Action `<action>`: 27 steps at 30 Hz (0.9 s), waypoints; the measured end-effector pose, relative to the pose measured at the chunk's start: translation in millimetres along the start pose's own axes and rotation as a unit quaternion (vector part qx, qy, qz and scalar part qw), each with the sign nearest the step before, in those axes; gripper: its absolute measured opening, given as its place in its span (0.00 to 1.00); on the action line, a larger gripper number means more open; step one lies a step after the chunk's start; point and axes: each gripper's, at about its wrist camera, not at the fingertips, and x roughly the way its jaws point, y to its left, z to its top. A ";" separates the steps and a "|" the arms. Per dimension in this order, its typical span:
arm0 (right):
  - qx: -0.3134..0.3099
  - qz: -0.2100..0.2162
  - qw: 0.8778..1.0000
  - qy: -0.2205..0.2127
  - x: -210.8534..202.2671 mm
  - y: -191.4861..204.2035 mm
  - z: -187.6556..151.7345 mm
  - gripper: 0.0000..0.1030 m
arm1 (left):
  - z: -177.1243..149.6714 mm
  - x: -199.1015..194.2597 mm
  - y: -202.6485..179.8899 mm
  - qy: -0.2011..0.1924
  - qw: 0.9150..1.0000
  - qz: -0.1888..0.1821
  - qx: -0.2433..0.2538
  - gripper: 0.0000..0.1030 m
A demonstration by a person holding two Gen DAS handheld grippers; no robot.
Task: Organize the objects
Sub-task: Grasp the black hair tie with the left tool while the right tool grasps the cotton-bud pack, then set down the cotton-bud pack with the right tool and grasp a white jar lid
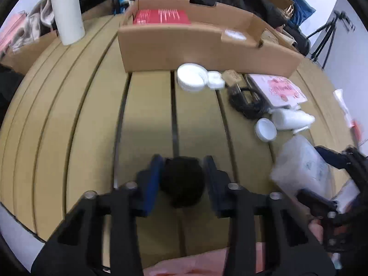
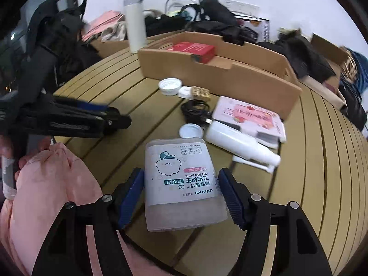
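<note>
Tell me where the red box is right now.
The red box lies inside the cardboard tray at the table's far side, toward the tray's left end, near the white flask.
</note>
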 end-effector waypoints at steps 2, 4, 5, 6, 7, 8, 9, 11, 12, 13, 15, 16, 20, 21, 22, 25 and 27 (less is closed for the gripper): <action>0.002 -0.006 1.000 0.004 0.1 -2.3 -3.4 0.69 | -2.0 -0.2 -2.9 0.014 1.000 -0.005 0.002 0.28; -0.002 -0.017 1.000 0.025 6.0 -0.4 -5.4 0.69 | -8.6 -6.8 -3.4 0.012 1.000 0.006 -0.005 0.28; -0.002 -0.019 0.999 0.048 14.9 0.5 -6.9 0.69 | -12.2 -12.0 -3.3 0.010 1.000 0.009 -0.010 0.28; 0.003 -0.019 0.998 0.064 21.6 -0.8 -7.9 0.67 | -16.0 -18.9 -3.2 0.005 1.000 0.009 -0.019 0.28; 0.005 -0.021 0.999 0.048 20.5 -1.3 -6.6 0.67 | -20.6 -27.8 -3.6 -0.001 1.000 0.007 -0.027 0.28; 0.015 -0.013 0.999 0.049 19.5 -3.4 -7.1 0.67 | -24.7 -35.4 -4.3 -0.006 0.999 0.005 -0.032 0.28; 0.024 -0.010 0.998 0.049 18.5 -5.6 -7.8 0.67 | -28.0 -44.9 -7.1 -0.013 0.999 0.004 -0.037 0.28; 0.038 -0.014 0.998 0.043 12.9 -9.9 -8.0 0.67 | -32.0 -63.0 -10.3 -0.029 0.999 0.002 -0.040 0.28; 0.034 -0.030 0.998 0.047 11.6 -12.0 -7.5 0.67 | -32.8 -71.7 -11.9 -0.038 0.998 0.005 -0.041 0.28; 0.036 -0.049 0.997 0.055 13.1 -15.1 -7.1 0.67 | -33.8 -81.9 -13.1 -0.046 0.998 0.009 -0.043 0.28; 0.074 -0.096 0.990 0.067 13.8 -36.5 -11.8 0.67 | -32.6 -95.5 -13.3 -0.061 0.997 0.011 -0.045 0.28; 0.098 -0.102 0.988 0.068 11.0 -46.8 -15.6 0.67 | -32.7 -102.9 -13.6 -0.068 0.996 0.016 -0.048 0.28; 0.132 -0.170 0.974 0.075 -6.1 -72.9 -23.5 0.67 | -31.0 -111.8 -11.4 -0.079 0.995 0.021 -0.052 0.28; 0.136 -0.171 0.974 0.066 -13.3 -75.6 -23.4 0.68 | -30.6 -111.8 -10.5 -0.079 0.995 0.021 -0.053 0.28; 0.138 -0.167 0.975 0.051 -22.6 -75.9 -21.9 0.68 | -30.4 -111.3 -10.6 -0.079 0.995 0.019 -0.056 0.28; 0.109 -0.136 0.985 -0.008 -48.9 -60.2 -10.3 0.76 | -29.9 -107.8 -8.9 -0.076 0.995 0.013 -0.062 0.28; 0.089 -0.103 0.990 -0.031 -50.8 -49.4 -1.8 0.81 | -29.6 -104.3 -7.8 -0.074 0.995 0.012 -0.063 0.28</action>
